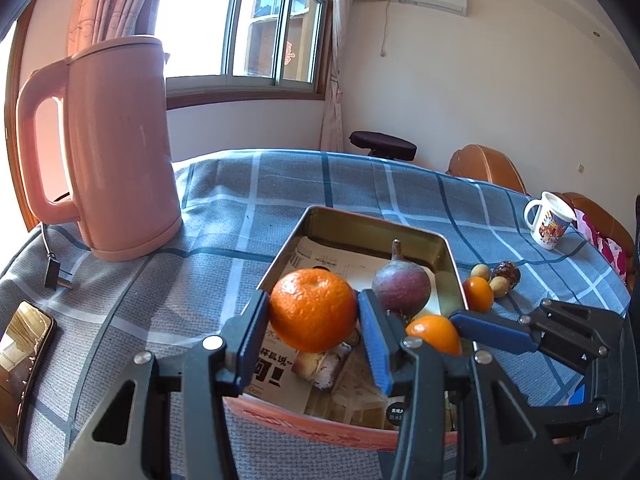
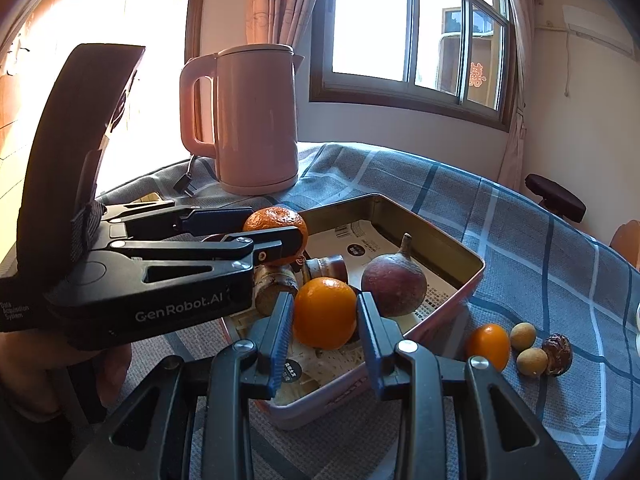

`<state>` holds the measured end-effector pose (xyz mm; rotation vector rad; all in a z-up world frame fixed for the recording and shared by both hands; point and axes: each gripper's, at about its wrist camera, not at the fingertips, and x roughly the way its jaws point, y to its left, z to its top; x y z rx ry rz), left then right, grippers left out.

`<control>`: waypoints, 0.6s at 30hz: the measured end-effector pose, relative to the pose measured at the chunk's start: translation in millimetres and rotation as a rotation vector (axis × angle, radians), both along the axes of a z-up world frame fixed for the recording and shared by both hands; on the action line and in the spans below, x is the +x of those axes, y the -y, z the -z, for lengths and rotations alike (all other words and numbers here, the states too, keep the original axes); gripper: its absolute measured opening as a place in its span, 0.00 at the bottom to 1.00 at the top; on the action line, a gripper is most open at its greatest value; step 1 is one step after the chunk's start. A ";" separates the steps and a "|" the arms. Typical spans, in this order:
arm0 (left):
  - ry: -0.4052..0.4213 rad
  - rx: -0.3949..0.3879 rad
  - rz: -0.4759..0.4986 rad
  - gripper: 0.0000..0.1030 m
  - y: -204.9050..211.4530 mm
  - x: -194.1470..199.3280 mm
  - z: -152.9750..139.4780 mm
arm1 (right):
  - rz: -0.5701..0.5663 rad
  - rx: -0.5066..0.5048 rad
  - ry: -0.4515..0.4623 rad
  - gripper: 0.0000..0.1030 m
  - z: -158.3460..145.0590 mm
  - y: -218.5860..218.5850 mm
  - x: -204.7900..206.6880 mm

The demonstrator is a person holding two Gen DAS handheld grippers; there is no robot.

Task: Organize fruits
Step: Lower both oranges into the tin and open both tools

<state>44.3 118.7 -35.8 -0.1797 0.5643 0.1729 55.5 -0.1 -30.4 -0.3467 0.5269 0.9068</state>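
Observation:
My left gripper (image 1: 314,312) is shut on a bumpy mandarin (image 1: 314,310) and holds it above the near left part of the metal tin (image 1: 376,222). My right gripper (image 2: 325,314) is shut on a smooth orange (image 2: 325,313) above the tin's (image 2: 460,246) near side; that orange also shows in the left wrist view (image 1: 434,333). The mandarin and left gripper show in the right wrist view (image 2: 276,226). A purple passion fruit (image 1: 401,286) (image 2: 394,288) lies in the tin on printed paper. A small orange kumquat (image 2: 488,345), two longans (image 2: 523,336) and a brown date (image 2: 557,354) lie on the cloth right of the tin.
A pink kettle (image 1: 120,148) (image 2: 256,120) stands at the far left with its plug (image 1: 54,272) on the blue checked tablecloth (image 1: 224,264). A phone (image 1: 24,356) lies near the left edge. A mug (image 1: 548,220) stands at the far right. Packaged snacks (image 2: 276,288) lie in the tin.

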 end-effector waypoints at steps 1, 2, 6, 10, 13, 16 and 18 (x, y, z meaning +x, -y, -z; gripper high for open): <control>-0.001 0.000 0.000 0.46 0.2 -0.1 0.0 | 0.002 0.002 0.000 0.34 -0.3 0.4 0.1; -0.001 0.000 0.001 0.46 0.2 0.0 0.1 | 0.004 0.004 0.001 0.34 -0.7 0.8 0.0; -0.009 -0.004 0.002 0.46 -0.6 0.9 0.9 | 0.007 -0.006 -0.007 0.34 0.9 -0.7 1.5; -0.013 -0.006 0.002 0.46 -1.3 1.6 1.9 | 0.008 -0.006 -0.020 0.34 1.1 -0.7 3.5; -0.015 -0.002 0.001 0.46 -0.6 2.3 2.0 | 0.010 -0.003 -0.023 0.34 1.0 -1.0 4.7; -0.015 -0.001 0.000 0.46 -0.4 2.6 2.4 | 0.010 -0.003 -0.021 0.34 0.9 -1.0 4.7; -0.014 -0.001 -0.001 0.46 -0.8 2.5 2.5 | 0.010 -0.005 -0.021 0.34 0.9 -1.0 4.7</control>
